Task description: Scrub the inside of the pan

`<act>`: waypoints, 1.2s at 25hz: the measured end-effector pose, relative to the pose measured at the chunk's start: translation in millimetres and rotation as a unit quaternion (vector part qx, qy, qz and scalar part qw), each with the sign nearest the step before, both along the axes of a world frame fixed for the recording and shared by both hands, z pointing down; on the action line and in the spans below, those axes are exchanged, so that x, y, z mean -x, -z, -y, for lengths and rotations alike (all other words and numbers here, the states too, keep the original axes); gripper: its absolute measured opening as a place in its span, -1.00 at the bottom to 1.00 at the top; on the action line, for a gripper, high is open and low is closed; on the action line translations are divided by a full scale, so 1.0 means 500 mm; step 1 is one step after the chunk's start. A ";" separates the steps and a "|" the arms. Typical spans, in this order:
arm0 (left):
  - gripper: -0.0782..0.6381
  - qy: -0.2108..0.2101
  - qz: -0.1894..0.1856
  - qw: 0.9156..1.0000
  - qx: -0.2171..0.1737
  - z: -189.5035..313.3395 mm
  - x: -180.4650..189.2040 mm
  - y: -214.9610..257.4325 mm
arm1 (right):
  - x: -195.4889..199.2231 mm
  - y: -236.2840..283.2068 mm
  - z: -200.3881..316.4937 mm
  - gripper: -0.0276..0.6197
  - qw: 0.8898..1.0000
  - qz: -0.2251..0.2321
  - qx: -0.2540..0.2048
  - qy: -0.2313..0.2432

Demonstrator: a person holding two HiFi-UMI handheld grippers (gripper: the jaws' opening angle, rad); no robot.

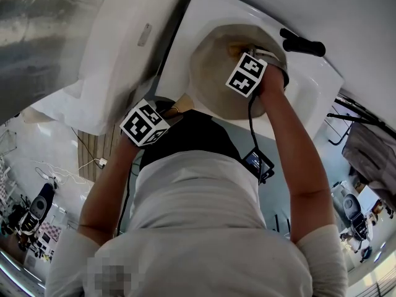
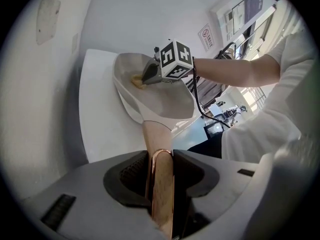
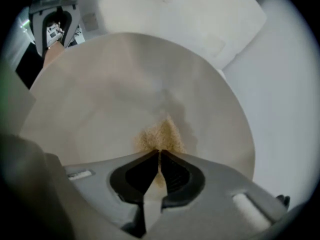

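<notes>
Pan (image 1: 213,79) sits at 12 o'clock in my head view, on the white counter (image 1: 312,82). Inside is pale beige, matte, w/ a darker smudge by the centre. Its copper-pink handle (image 2: 161,184) runs out toward 7 o'clock. L gripper (image 2: 160,156) is clamped on that handle, forearm coming up from 8 o'clock, elbow bent. R gripper (image 3: 159,155) has its jaws pinched on a yellow sponge (image 3: 159,136), sponge against the pan floor. R forearm reaches in straight from 5 o'clock.
</notes>
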State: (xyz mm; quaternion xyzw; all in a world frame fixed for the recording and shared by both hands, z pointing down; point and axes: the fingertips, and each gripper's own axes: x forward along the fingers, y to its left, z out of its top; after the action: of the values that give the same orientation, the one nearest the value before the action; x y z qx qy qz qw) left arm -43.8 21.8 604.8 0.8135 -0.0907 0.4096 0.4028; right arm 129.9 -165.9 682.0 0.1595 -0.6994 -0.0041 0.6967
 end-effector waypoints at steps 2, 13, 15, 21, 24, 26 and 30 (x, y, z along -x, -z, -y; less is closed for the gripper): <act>-0.35 0.001 0.000 1.000 0.001 -0.001 -0.001 -0.002 | 0.035 0.000 -0.012 -0.85 1.000 0.028 -0.003 0.012; -0.35 0.005 -0.001 1.000 0.006 -0.002 0.003 -0.011 | 0.122 0.005 -0.181 -0.85 0.989 0.111 0.090 0.045; -0.35 0.005 -0.001 1.000 0.007 -0.002 0.002 -0.011 | 0.112 0.003 -0.213 -0.85 0.986 0.107 0.116 0.049; -0.35 -0.002 -0.006 1.000 0.010 -0.007 -0.006 -0.005 | 0.047 0.004 -0.277 -0.85 0.976 0.054 0.209 0.035; -0.35 -0.003 -0.005 1.000 0.009 -0.010 -0.010 -0.005 | -0.010 -0.004 -0.282 -0.85 0.970 0.001 0.242 0.015; -0.35 -0.002 -0.006 1.000 0.009 -0.012 -0.012 -0.002 | -0.048 -0.007 -0.269 -0.85 0.969 -0.032 0.247 0.001; -0.35 -0.003 -0.007 1.000 0.011 -0.011 -0.016 -0.002 | -0.109 -0.014 -0.205 -0.85 0.975 -0.096 0.200 -0.006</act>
State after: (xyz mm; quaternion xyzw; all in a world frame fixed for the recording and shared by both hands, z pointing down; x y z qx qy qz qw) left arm -35.8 27.2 605.6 0.8125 -0.0805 0.4058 0.4108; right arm 184.5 -63.5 688.9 0.0198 -0.6146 0.1246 0.7787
